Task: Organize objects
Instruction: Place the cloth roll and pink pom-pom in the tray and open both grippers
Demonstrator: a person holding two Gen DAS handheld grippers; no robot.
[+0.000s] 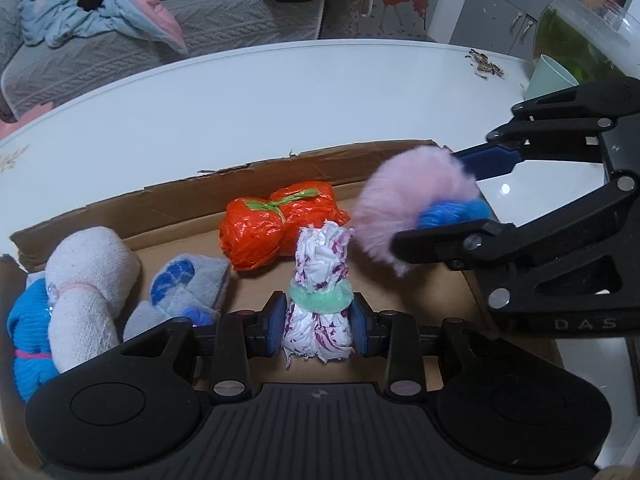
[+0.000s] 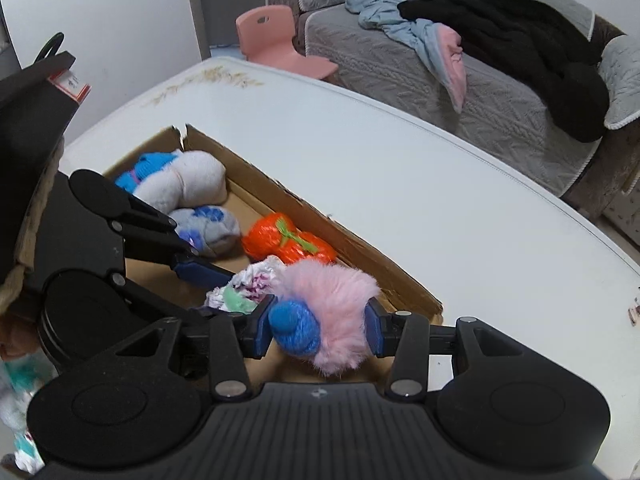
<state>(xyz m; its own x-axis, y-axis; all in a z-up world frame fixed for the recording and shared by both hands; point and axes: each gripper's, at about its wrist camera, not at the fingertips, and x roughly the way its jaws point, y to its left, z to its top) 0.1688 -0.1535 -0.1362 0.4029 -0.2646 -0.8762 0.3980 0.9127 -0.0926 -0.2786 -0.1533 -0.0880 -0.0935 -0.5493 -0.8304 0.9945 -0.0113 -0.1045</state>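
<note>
A shallow cardboard box [image 1: 360,160] with a torn rim is set on a white table [image 1: 240,96]. Along its far wall an orange plastic bundle [image 1: 276,226] tied with green is laid. At the box's left end a white roll [image 1: 86,280] is leaned over a blue knit piece [image 1: 26,332], and a grey sock bundle [image 1: 188,284] with blue paw prints is placed just beside the roll.

A white-and-purple bundle [image 1: 320,300], ringed by a green band [image 1: 320,292], is held upright over the box floor. It is clamped low down between the pads of the left gripper [image 1: 319,330], whose fingers are pressed against its two sides.

A pink fluffy bundle [image 2: 332,312] with a blue knit part [image 2: 296,328] is clamped between the pads of the right gripper [image 2: 318,328] and is held above the box's right end, just beside the white-and-purple bundle. In the left wrist view, the box's right corner is hidden by the right gripper and its load.

On the table beyond the box, a scatter of seed shells [image 1: 486,66], a pale green cup [image 1: 550,76] and a glass bowl [image 1: 588,32] with green contents are seen. Behind the table, a grey sofa [image 2: 480,92] is covered with blue and black clothes, and a pink child's chair [image 2: 280,44] is set near it.
</note>
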